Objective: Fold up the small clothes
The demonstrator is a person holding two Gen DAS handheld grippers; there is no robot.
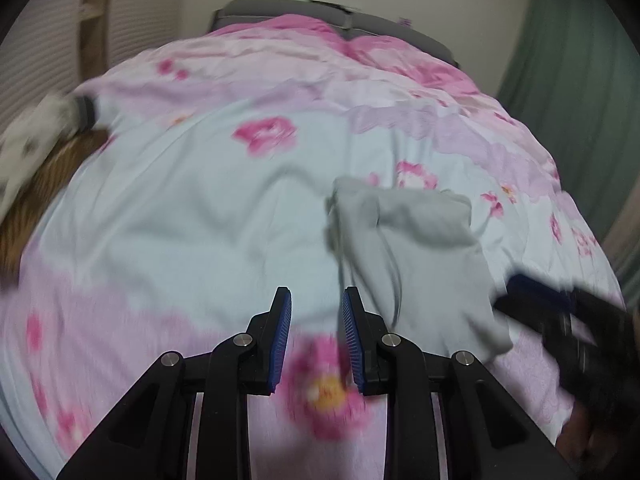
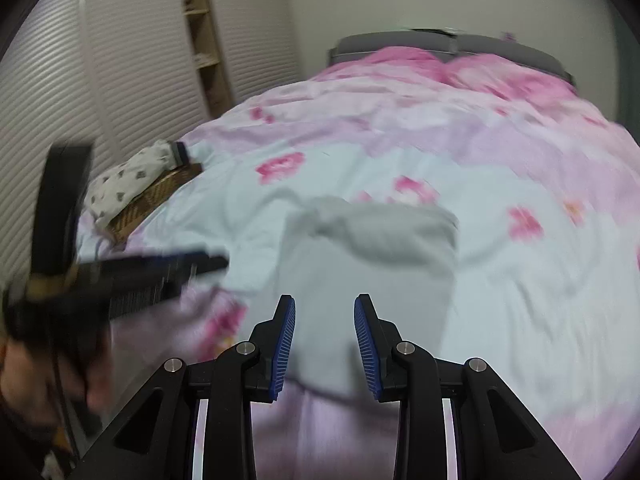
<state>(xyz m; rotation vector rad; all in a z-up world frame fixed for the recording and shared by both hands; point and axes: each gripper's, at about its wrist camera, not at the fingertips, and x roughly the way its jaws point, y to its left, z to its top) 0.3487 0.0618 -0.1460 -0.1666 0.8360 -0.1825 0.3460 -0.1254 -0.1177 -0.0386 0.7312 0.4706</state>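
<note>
From the left wrist, the left gripper point(image 1: 316, 300) is seen spread and empty — the grey cloth point(image 1: 416, 256) lies ahead to its right on the flowery bed cover point(image 1: 180, 208) — while from the right wrist the right gripper point(image 2: 325, 308) is seen spread, empty and nearer, right over its long way.

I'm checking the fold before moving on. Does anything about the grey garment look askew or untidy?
Yes. The grey garment on the floral bedspread is unevenly folded: its far end is bunched into a lumpy roll, and in the left wrist view a thin cord trails off its left edge. Both views are blurred.
</note>
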